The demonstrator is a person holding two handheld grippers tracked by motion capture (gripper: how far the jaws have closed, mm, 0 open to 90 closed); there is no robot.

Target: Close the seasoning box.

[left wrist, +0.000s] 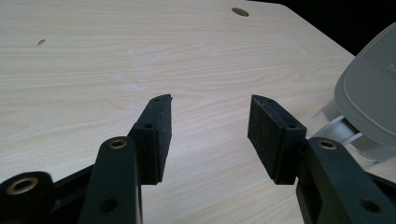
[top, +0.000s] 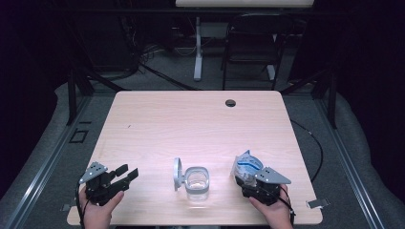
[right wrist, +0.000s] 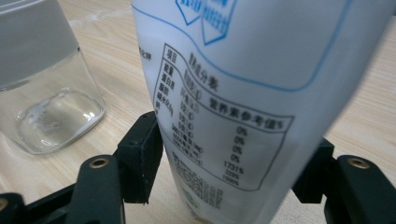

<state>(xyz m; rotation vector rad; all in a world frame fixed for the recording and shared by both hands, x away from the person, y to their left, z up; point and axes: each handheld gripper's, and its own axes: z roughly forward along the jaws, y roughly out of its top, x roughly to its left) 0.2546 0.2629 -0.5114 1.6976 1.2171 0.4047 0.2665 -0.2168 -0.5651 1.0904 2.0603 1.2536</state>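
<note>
White and blue printed plastic pouch (right wrist: 224, 93), soft-walled and carrying a nutrition table, is sitting between the jaws of the right gripper (top: 260, 187) at the near right of the pale wood-grain table (top: 191, 119), its upper part rising just beyond the gripper in the high view. Those jaws are pressing against both sides of the pouch low on its body, so the gripper is holding it. Left of it, near the middle of the table's near edge, a clear square glass jar (top: 197, 183) is standing upright with its grey hinged lid (top: 177, 173) swung open to the left; the jar and pouch are near but apart. At the near left, the left gripper (top: 125, 174) is resting with its jaws spread wide on nothing, pointing toward the jar. In judgement, the pouch is likely light, limp and somewhat slick, liable to buckle or slide under a loose pinch; a hold across the filled lower body appears soundest. The jar is looking rigid, heavier and breakable, best steadied by its flat side walls.
</note>
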